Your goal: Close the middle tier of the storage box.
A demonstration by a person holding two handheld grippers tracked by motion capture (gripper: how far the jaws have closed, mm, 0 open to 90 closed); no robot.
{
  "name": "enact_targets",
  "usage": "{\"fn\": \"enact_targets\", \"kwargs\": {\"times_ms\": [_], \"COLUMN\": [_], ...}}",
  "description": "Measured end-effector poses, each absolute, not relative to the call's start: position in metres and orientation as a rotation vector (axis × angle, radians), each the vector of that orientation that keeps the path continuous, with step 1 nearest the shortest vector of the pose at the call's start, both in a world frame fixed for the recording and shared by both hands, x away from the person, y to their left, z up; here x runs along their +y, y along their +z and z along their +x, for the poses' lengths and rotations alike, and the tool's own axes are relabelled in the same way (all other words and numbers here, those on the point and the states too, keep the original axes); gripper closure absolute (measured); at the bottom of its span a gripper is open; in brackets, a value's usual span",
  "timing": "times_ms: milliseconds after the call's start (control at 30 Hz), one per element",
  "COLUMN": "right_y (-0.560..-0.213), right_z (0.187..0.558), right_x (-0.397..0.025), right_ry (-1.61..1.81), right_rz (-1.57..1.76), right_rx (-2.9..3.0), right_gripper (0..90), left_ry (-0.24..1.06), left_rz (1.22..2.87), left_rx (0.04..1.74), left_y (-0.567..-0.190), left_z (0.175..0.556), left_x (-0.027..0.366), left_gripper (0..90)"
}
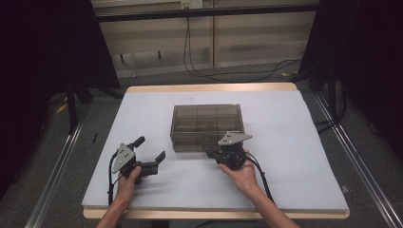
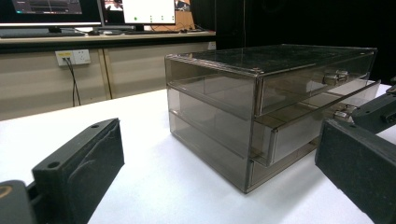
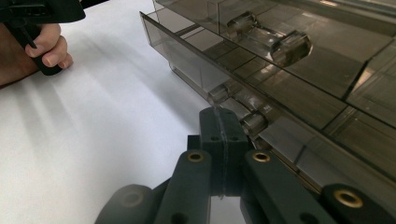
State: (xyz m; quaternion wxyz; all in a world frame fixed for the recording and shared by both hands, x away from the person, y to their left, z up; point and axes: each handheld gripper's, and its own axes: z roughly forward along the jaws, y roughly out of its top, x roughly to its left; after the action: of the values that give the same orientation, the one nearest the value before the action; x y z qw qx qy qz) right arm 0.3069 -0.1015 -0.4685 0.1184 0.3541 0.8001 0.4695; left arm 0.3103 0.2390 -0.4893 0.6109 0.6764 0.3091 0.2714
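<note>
Drawer box (image 1: 207, 124), fronts facing the person, long axis left-right

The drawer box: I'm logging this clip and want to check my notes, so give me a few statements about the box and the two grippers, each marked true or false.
1. The smoky clear drawer box stands on the white table cover. True.
2. The left gripper is clamped on a drawer handle. False: its jaws stand wide apart, off to the left of the box, holding nothing.
3. The right gripper has its jaws pressed together at the handle of the middle drawer. True; whether they pinch the handle cannot be told.
4. All drawers sit flush. False: the middle drawer juts out slightly.
5. The box lies on its side. False: it stands upright.
</note>
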Motion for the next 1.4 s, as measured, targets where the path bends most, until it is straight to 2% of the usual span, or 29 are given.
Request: {"fn": "enact_targets", "kwargs": {"times_ms": [1400], "right_y": [-0.47], "right_z": [0.32], "right_x": [-0.099], "right_ry": [1.362], "right_rz": [1.053], "right_rx": [2.329], "right_gripper": [90.0], "left_ry": [0.625], "left_rz": [1.56], "left_rx": [0.715], "left_y": [-0.489], "left_z": [0.31], "left_x": [0.239], "left_gripper": [1.2]}}
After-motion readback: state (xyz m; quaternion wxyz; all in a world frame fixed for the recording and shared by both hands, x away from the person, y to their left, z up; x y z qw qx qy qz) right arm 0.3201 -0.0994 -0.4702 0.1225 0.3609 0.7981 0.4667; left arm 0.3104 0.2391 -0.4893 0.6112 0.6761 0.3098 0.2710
